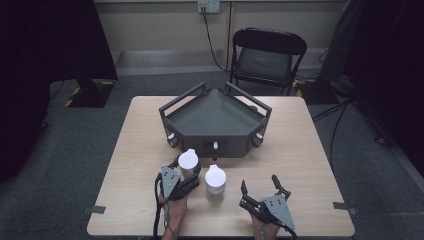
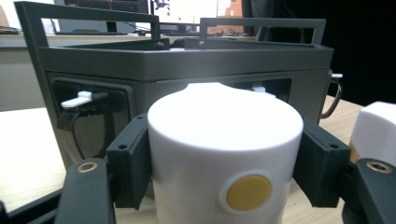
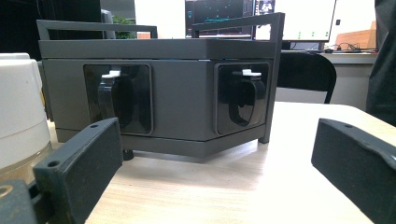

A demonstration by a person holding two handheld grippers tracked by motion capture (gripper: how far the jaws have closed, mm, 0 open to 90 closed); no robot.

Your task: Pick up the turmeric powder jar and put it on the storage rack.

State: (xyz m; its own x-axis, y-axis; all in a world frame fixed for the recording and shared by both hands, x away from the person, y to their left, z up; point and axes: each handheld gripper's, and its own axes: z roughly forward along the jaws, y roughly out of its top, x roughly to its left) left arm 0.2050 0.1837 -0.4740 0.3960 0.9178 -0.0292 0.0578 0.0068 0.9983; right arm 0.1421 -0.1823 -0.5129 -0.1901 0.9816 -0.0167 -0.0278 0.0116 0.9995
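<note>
On the wooden table (image 1: pixel 300 150), the left hand-held gripper (image 1: pixel 186 177) clasps a white cylinder (image 2: pixel 224 154); the right hand-held gripper (image 1: pixel 260 189) gapes.

Two canisters (image 1: pixel 189 161) (image 1: pixel 215 178) stand side by side on the table (image 1: pixel 300 150), before the tray (image 1: pixel 215 120) (chair (image 1: pixel 265 55) behind).

The cup (image 2: pixel 224 154) clamped in the left claw (image 1: pixel 186 176) is plain white, with a round mustard-yellow dot low on its side. Just beside that claw stands a second white cup (image 1: pixel 215 181). Both claws, the left and the right claw (image 1: pixel 260 190), have black jaws and grey top plates. Beyond the claws sits a dark grey tray (image 1: pixel 215 122) with small white latches. The desk (image 1: pixel 300 150) is pale wood grain.
</note>
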